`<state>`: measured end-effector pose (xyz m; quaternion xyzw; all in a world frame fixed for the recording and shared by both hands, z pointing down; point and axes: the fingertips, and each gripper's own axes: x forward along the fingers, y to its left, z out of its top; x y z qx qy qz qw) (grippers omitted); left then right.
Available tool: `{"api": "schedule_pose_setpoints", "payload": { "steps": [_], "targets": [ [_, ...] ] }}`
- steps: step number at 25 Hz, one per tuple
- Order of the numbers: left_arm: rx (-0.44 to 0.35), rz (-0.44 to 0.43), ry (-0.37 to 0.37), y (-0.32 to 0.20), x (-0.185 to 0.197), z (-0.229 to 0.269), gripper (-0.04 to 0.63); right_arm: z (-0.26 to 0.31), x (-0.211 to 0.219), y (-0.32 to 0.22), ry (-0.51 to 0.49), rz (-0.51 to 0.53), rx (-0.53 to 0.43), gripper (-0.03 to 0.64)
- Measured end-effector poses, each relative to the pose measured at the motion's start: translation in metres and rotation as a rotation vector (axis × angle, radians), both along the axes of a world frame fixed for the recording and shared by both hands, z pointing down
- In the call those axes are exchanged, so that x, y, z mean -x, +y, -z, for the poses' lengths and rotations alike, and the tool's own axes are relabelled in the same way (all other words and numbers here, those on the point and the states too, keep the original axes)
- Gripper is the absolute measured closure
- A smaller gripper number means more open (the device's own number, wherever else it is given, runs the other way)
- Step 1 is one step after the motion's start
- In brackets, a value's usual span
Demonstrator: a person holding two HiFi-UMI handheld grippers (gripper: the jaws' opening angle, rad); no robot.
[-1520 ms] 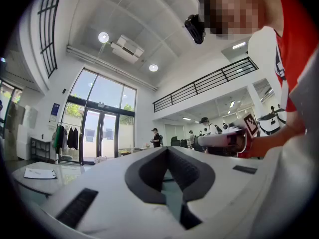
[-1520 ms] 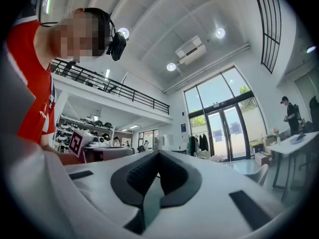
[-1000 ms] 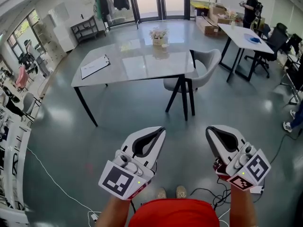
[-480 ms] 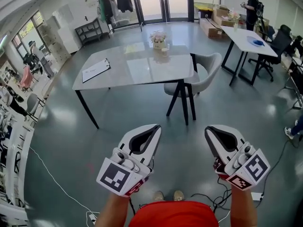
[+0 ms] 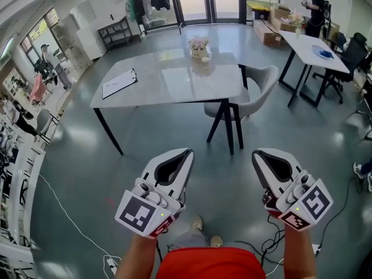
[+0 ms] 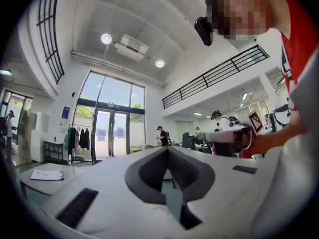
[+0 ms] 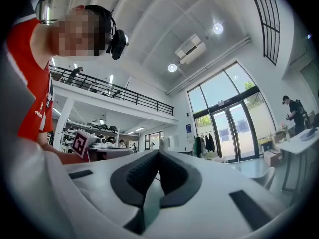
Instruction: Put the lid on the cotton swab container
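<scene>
Currently left gripper [image 5: 188, 152] and right gripper [image 5: 256, 154], fingers pressed together and empty, point toward the table [image 5: 174, 85].

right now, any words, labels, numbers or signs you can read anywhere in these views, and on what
No text here can be read.
Clipboard paper: print too small to read.
Blue wall sign: too small and blurred to read.
White print on the red shirt: too blurred to read.
Marker cubes: black-and-white square patterns only, no letters or numbers.
</scene>
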<state>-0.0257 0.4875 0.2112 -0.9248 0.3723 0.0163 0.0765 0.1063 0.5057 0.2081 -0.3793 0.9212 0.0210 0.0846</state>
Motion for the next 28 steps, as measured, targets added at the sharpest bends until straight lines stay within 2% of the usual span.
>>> {"api": "schedule_pose_setpoints", "payload": {
  "steps": [9,15,23,28],
  "targets": [
    [-0.003,0.011,0.006,-0.082,0.023,-0.012,0.581,-0.010,0.019,-0.083,0.016,-0.007,0.014,0.618],
    [0.028,-0.005,-0.071,-0.158,0.045,-0.020,0.581,-0.005,0.046,-0.160,0.015,-0.010,0.003,0.617],
    [-0.028,-0.034,-0.026,-0.262,0.077,-0.013,0.581,-0.006,0.069,-0.258,-0.010,-0.045,0.016,0.617],
    [0.072,-0.052,-0.045,-0.310,0.085,-0.033,0.581,-0.012,0.073,-0.304,0.010,-0.064,0.036,0.617]
  ]
}}
